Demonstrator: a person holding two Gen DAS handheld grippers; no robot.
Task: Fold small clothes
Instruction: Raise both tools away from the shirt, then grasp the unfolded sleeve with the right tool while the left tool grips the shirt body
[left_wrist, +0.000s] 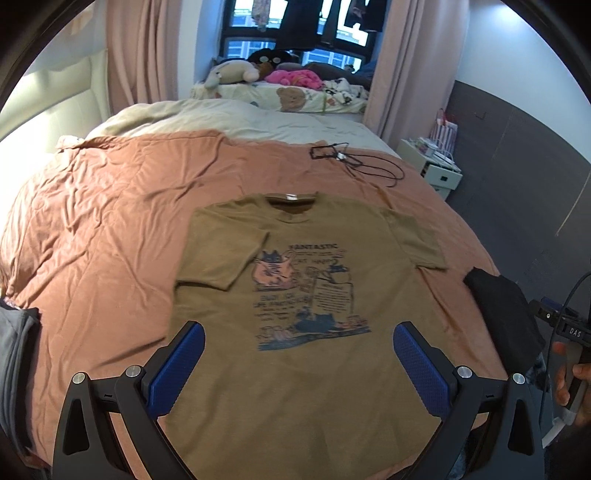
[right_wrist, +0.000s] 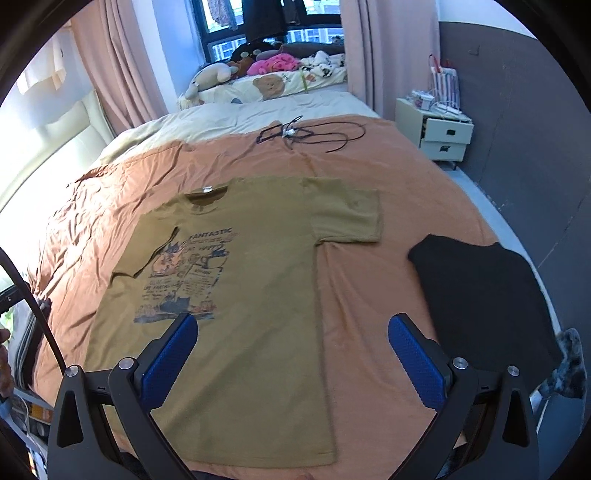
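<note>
I have both grippers above the near end of the bed (left_wrist: 92, 206). The left gripper (left_wrist: 299, 365) has its jaws wide apart with nothing between them; the right gripper (right_wrist: 291, 358) is the same, spread as far as it goes and empty.

Progress: the olive T-shirt (left_wrist: 306, 369) lies front up on the rust-orange bedspread (right_wrist: 369, 295), collar at 12 o'clock, hem at 6 o'clock nearest me. 1 sleeve (left_wrist: 221, 258), on the 9 o'clock side, is already turned in over the chest and touches the edge of the print. The other sleeve (right_wrist: 343, 210), at 3 o'clock, still sticks out flat. I judge the fold about 1 step in: left to do are the second sleeve, then the body folds from hem toward collar.

A black garment (right_wrist: 480, 295) lies at 3 o'clock of the shirt, apart from it; whether it is finished I cannot tell. A grey pile of cloth (left_wrist: 18, 343) sits at the 9 o'clock edge in the left wrist view.

Materials: the shirt is thin matte jersey, nearly smooth, with a ribbed collar and a blue-and-orange cartoon print (left_wrist: 306, 291) reading "FANTASTIC". The bedspread is soft and heavily creased toward 10 o'clock. The gripper pads are blue with a fine knurled texture. A loose black cable (right_wrist: 306, 133) lies at 12 o'clock, well clear of the shirt.
</note>
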